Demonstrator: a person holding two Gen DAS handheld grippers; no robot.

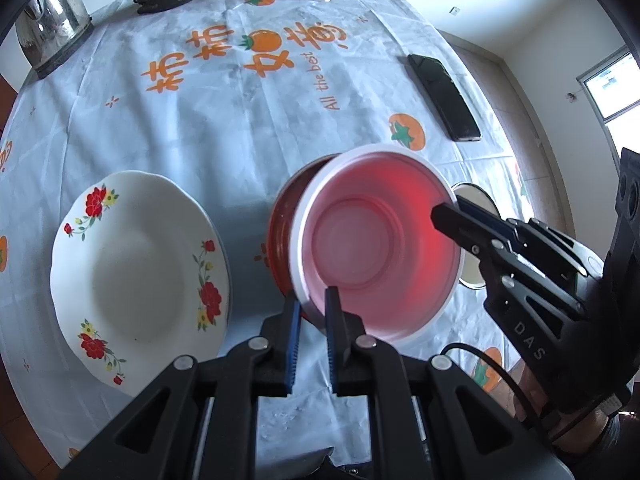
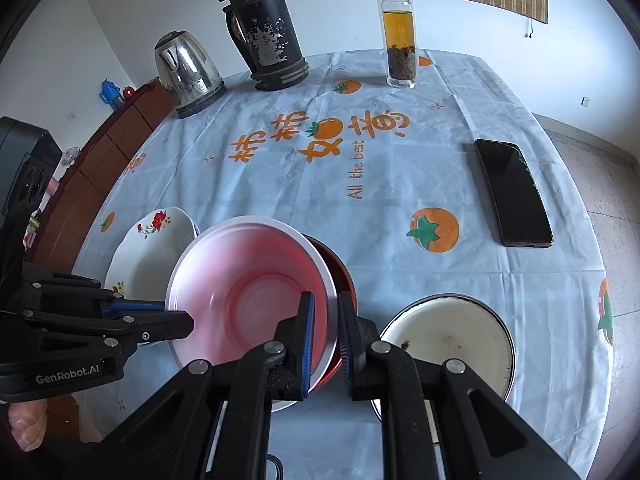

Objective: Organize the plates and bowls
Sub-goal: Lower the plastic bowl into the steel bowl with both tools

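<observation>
Bowls come first: both grippers are clamped, jaws nearly closed, on opposite rims of the pink bowl (image 1: 380, 248), which sits tilted inside a red bowl (image 1: 286, 216); the left gripper (image 1: 314, 308) pinches the rim nearest its camera, the right gripper (image 2: 326, 320) its own near rim, apparently with the red bowl's rim in the pinch too. Just beside stand a floral plate (image 1: 136, 272) and a white bowl (image 2: 452, 340), all on the cloth-covered table (image 2: 400, 240); further off lie a phone (image 2: 514, 192), then a kettle (image 2: 188, 72), flask (image 2: 268, 32) and tea bottle (image 2: 400, 36).

Risk, as I judge it: thin rims may slip; uneven lifting would tip the pink bowl out, or drag the red bowl up and drop it onto the plate.

Only the right view shows the white bowl's stained inside and the whole bottle; only the left shows the full plate.
</observation>
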